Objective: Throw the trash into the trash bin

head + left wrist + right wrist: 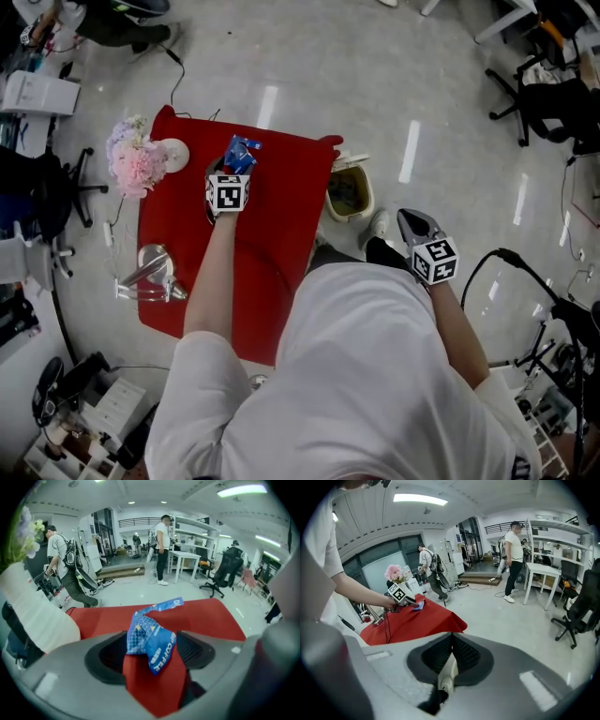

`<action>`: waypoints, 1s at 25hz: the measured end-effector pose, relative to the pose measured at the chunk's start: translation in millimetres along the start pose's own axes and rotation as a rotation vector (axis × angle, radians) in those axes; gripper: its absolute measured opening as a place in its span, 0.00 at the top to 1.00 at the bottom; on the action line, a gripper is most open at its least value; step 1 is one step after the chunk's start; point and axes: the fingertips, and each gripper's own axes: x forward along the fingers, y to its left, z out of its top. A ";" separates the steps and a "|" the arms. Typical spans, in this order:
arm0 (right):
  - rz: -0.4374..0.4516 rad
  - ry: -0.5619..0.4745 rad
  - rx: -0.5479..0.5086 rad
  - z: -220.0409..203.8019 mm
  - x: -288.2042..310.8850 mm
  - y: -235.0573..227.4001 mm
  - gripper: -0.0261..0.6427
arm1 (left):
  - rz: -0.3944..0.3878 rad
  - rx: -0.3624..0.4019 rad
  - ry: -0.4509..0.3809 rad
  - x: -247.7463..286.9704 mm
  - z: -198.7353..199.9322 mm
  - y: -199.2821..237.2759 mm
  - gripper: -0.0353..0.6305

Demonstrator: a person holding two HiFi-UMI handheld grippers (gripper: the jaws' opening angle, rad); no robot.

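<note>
A crumpled blue coffee wrapper [152, 641] lies on the red tablecloth [206, 616] between the jaws of my left gripper [153, 654]. The jaws stand apart, and their pads do not press on the wrapper. In the head view the left gripper [231, 171] points at the wrapper [242, 153] near the table's far edge. A small beige trash bin [350, 192] stands on the floor by the table's right side. My right gripper [410, 219] hangs over the floor right of the bin, with its jaws shut [450, 641] on nothing.
A white vase of pink flowers [133, 161] stands at the table's far left corner and shows at the left of the left gripper view [33, 616]. A shiny metal stand [150, 274] sits near the left edge. Office chairs [548, 89], cables and several people [161, 550] occupy the room.
</note>
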 end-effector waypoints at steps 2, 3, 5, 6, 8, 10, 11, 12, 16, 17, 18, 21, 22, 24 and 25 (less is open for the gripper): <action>-0.006 0.007 0.008 -1.4 0.5 -2.1 0.96 | -0.020 0.001 0.020 9.7 1.4 2.4 0.40; -0.008 0.010 0.011 -2.0 1.0 -2.5 0.96 | -0.031 0.006 0.029 13.9 2.1 3.4 0.37; -0.011 0.013 0.018 -3.6 1.8 -2.1 0.96 | -0.046 0.025 0.043 22.3 1.8 6.0 0.34; -0.013 0.014 0.020 -4.6 2.2 -1.8 0.96 | -0.052 0.036 0.050 26.5 0.9 7.3 0.32; -0.016 0.014 0.020 -6.0 2.8 -0.2 0.96 | -0.062 0.043 0.064 32.4 -0.6 10.7 0.29; -0.019 0.016 0.015 -7.8 2.1 1.8 0.96 | -0.075 0.025 0.065 34.5 -0.6 13.5 0.28; -0.021 0.018 0.013 -9.2 1.2 2.2 0.96 | -0.084 0.014 0.061 34.3 0.7 13.9 0.28; -0.023 0.020 0.014 -10.8 0.0 1.9 0.96 | -0.091 0.006 0.059 34.5 1.6 14.0 0.29; -0.040 0.024 0.030 -17.3 -9.3 -4.7 0.96 | -0.089 -0.016 0.059 32.9 -0.9 15.1 0.44; -0.044 0.022 0.036 -17.9 -12.1 -6.4 0.96 | -0.088 -0.020 0.060 32.1 -2.5 14.4 0.50; -0.048 0.019 0.042 -17.9 -14.5 -7.8 0.96 | -0.089 -0.023 0.060 31.0 -3.9 13.2 0.53; -0.051 0.009 0.050 -17.1 -16.3 -9.9 0.96 | -0.086 -0.041 0.059 26.0 -5.7 7.3 0.65; -0.049 0.007 0.050 -17.0 -15.5 -9.9 0.96 | -0.084 -0.043 0.059 24.4 -6.0 4.4 0.70; -0.041 0.001 0.048 -17.0 -14.3 -9.2 0.96 | -0.084 -0.038 0.057 21.9 -6.8 -4.4 0.74; -0.037 -0.001 0.045 -17.5 -14.3 -8.6 0.96 | -0.086 -0.032 0.055 21.1 -7.5 -9.9 0.75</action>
